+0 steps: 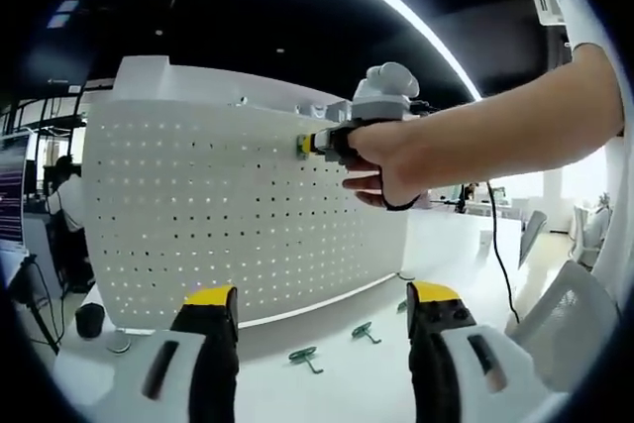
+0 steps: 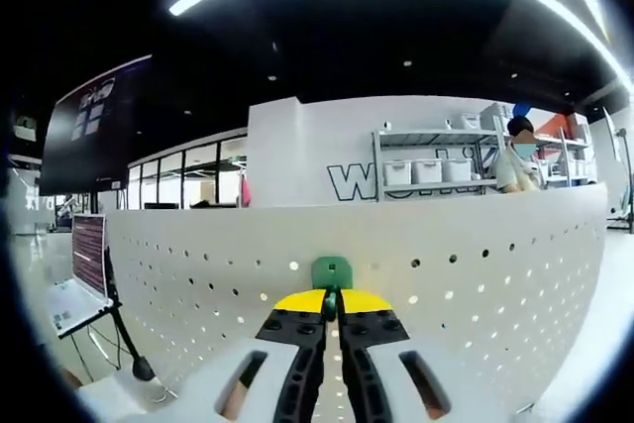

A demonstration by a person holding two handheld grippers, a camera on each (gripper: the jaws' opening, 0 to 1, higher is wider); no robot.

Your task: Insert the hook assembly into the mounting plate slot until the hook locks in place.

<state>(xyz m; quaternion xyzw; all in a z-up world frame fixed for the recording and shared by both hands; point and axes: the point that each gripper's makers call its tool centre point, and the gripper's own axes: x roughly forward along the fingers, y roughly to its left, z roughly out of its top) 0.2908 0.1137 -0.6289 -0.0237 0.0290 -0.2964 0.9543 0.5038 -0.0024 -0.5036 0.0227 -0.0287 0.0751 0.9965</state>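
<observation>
A white perforated mounting plate (image 1: 228, 215) stands upright on the table. In the right gripper view its holes (image 2: 475, 274) spread across the frame. My right gripper (image 2: 333, 302) is shut on a green hook (image 2: 331, 271), whose head is pressed against the plate. In the left gripper view the right gripper (image 1: 319, 142) comes in from the right in a person's hand (image 1: 396, 160), with the green hook (image 1: 301, 145) at the plate's upper right. My left gripper (image 1: 322, 306) hangs open in front of the plate, nothing between its jaws.
Three loose green hooks (image 1: 305, 356) (image 1: 364, 330) (image 1: 402, 305) lie on the white table (image 1: 347, 383) before the plate. A black cable (image 1: 498, 245) hangs from the right hand. A chair back (image 1: 560, 314) stands at the right. A monitor on a stand (image 2: 87, 255) is left of the plate.
</observation>
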